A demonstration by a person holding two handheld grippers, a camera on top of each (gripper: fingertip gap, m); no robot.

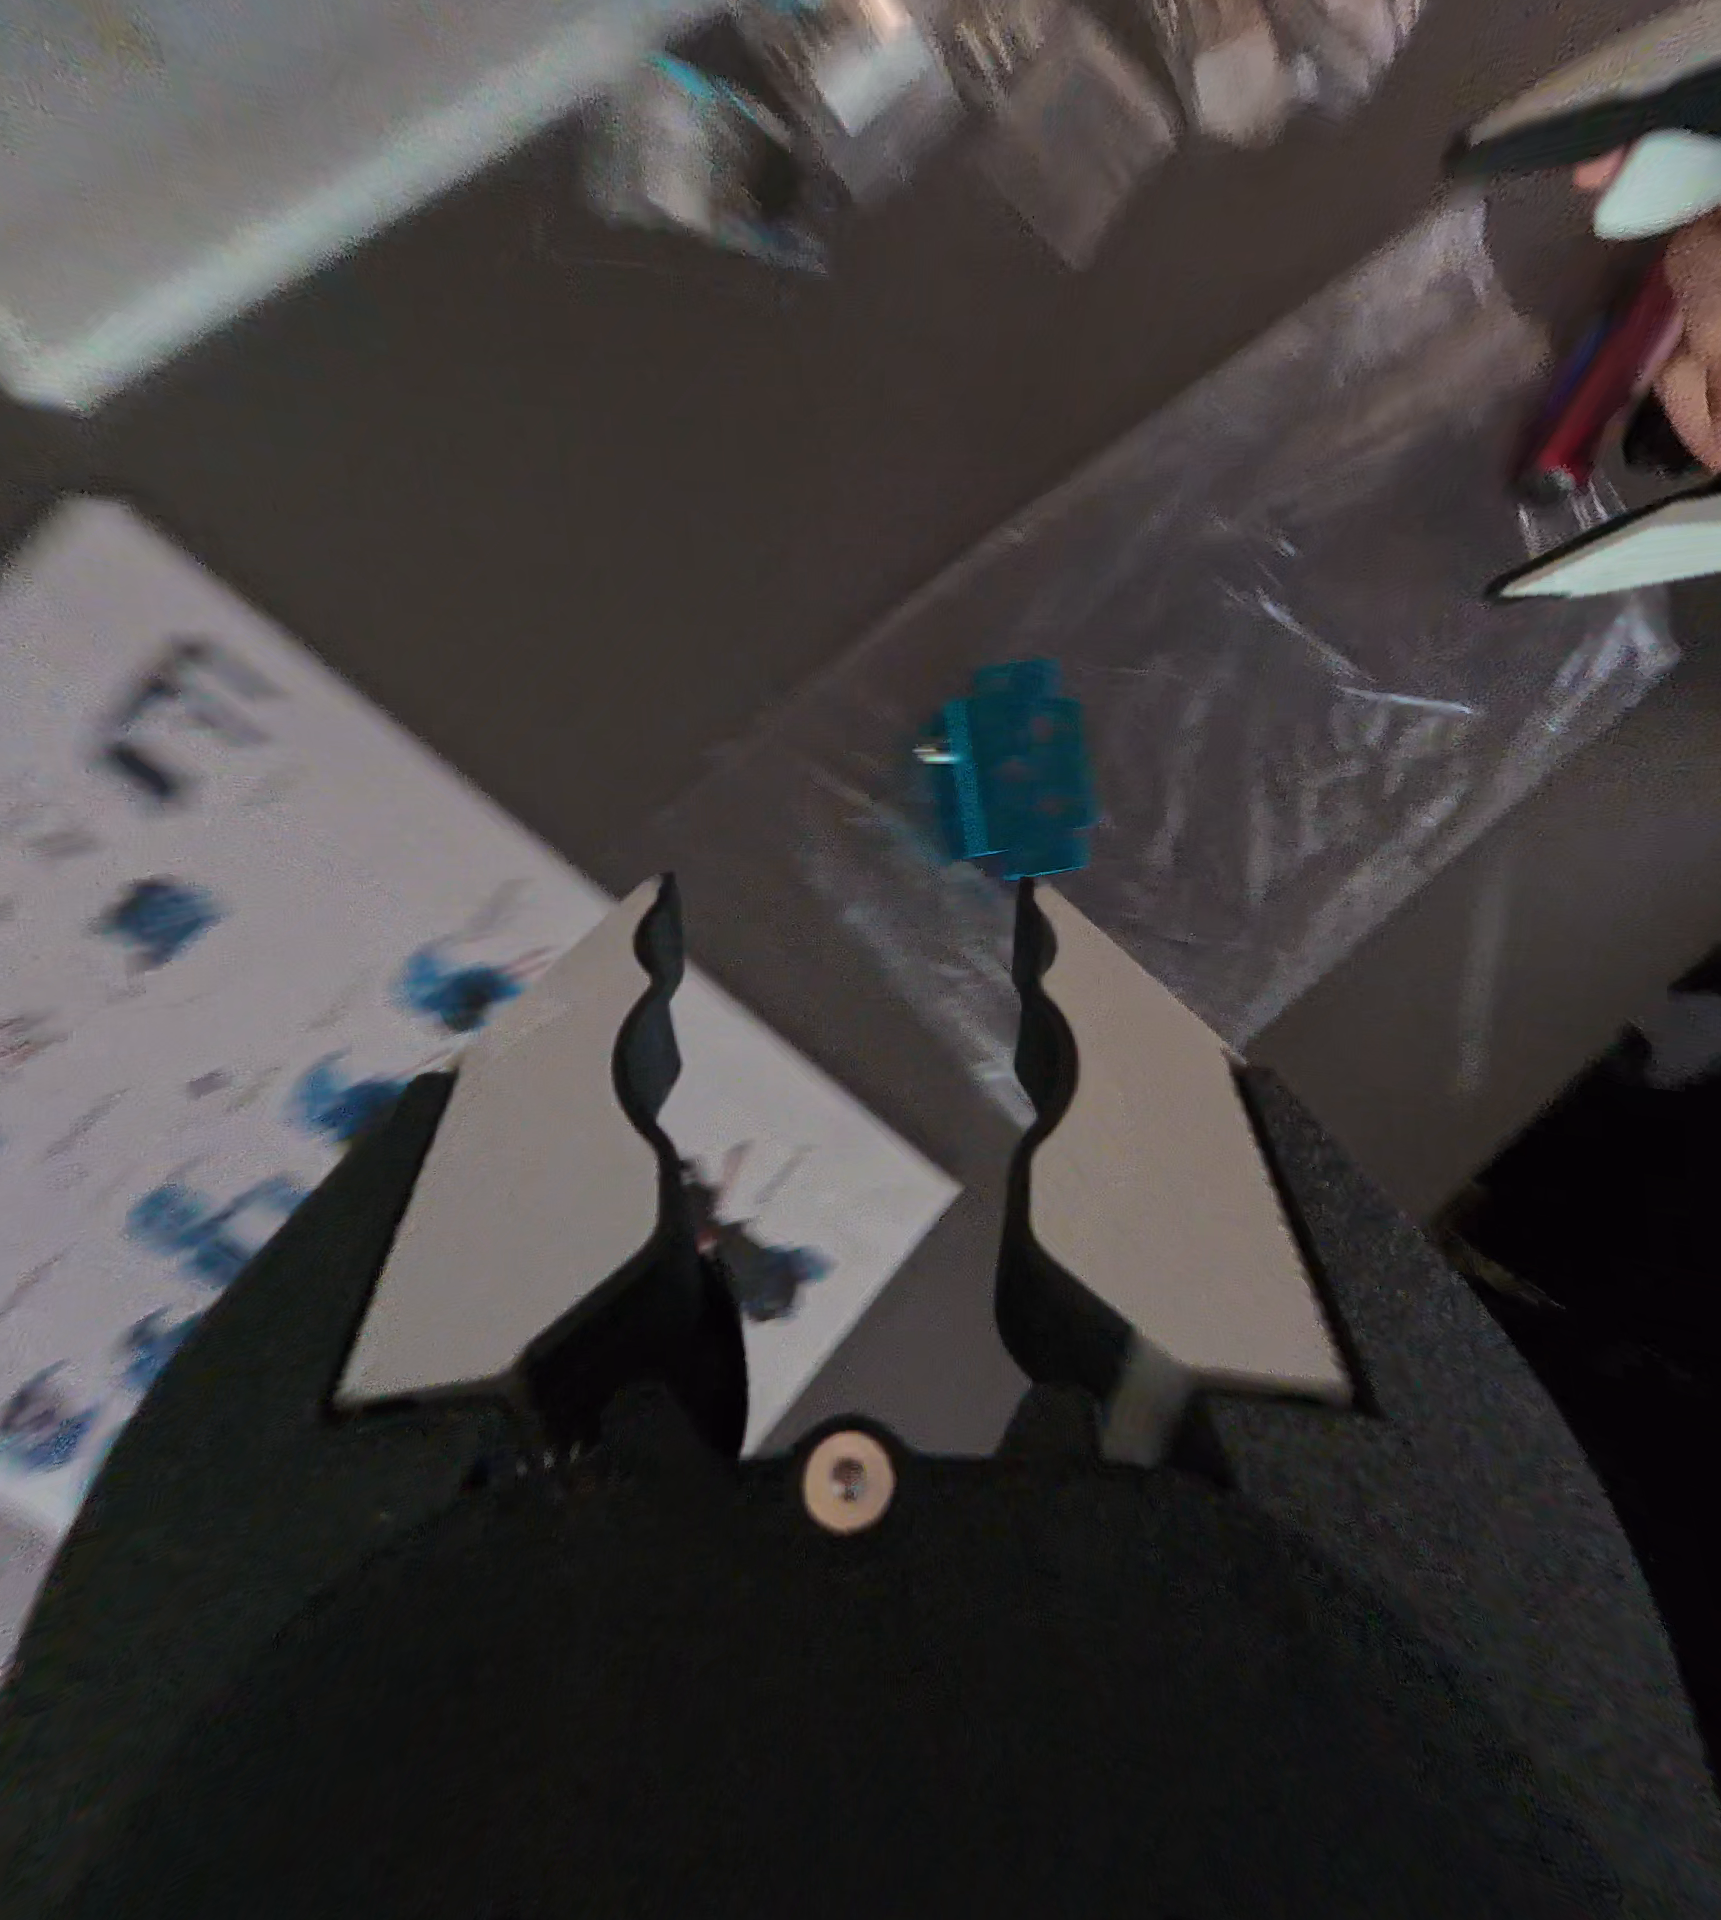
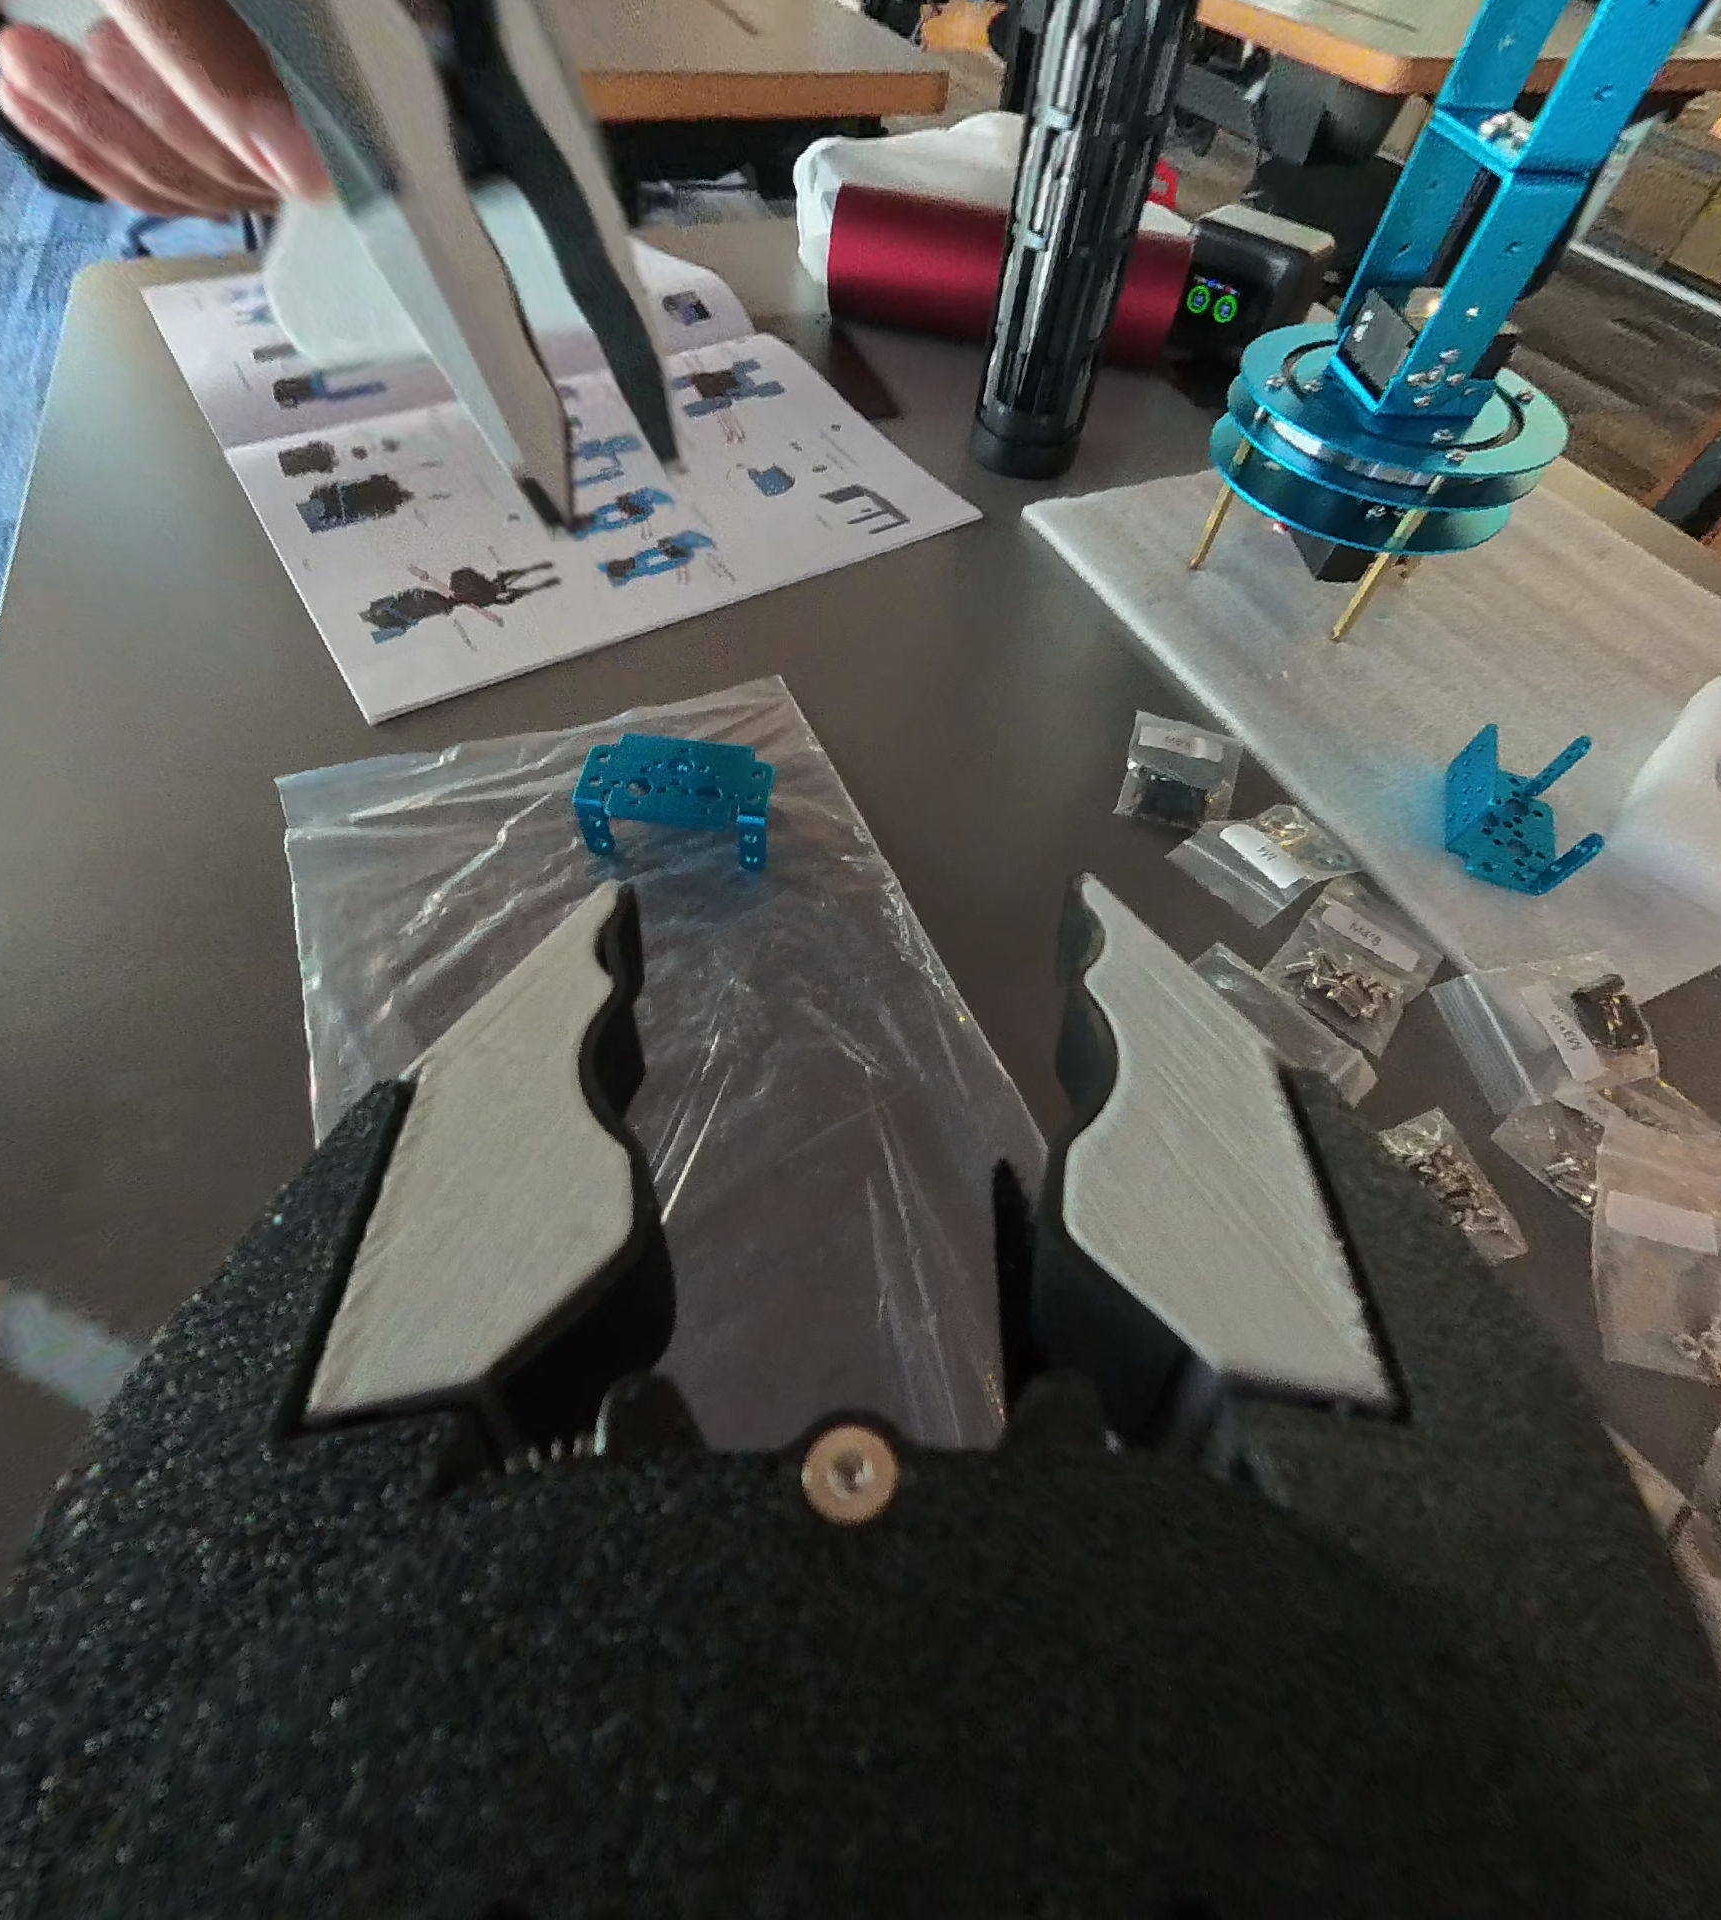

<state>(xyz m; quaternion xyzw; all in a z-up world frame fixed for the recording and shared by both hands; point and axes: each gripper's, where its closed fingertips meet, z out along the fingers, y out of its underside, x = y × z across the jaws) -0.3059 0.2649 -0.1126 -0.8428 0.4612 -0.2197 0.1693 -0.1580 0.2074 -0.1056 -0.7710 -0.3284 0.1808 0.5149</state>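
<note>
A small blue metal bracket [image 2: 671,792] with holes stands on a clear plastic bag [image 2: 731,1039] on the dark table. My right gripper [image 2: 851,894] is open and empty, low over the bag, just short of the bracket. My left gripper [image 1: 845,894] is open and empty, above the table; the bracket [image 1: 1012,774] lies just beyond its right fingertip on the bag [image 1: 1251,748]. The left view is blurred. The left gripper also shows in the right wrist view [image 2: 607,488], over the instruction sheet. The right gripper shows at the top right of the left view [image 1: 1604,374], held by a hand.
An instruction sheet [image 2: 544,499] lies at the back left. A blue robot-arm base [image 2: 1396,416] stands on a white foam sheet [image 2: 1458,665], with another blue bracket [image 2: 1510,821]. Several small bags of screws [image 2: 1344,977] lie at right. A black cylinder [image 2: 1064,229] and red device [image 2: 918,260] stand behind. My left gripper's tips are some 8 centimeters from the bracket [image 1: 1012,774]. Look for it in the right wrist view [image 2: 678,773] too.
</note>
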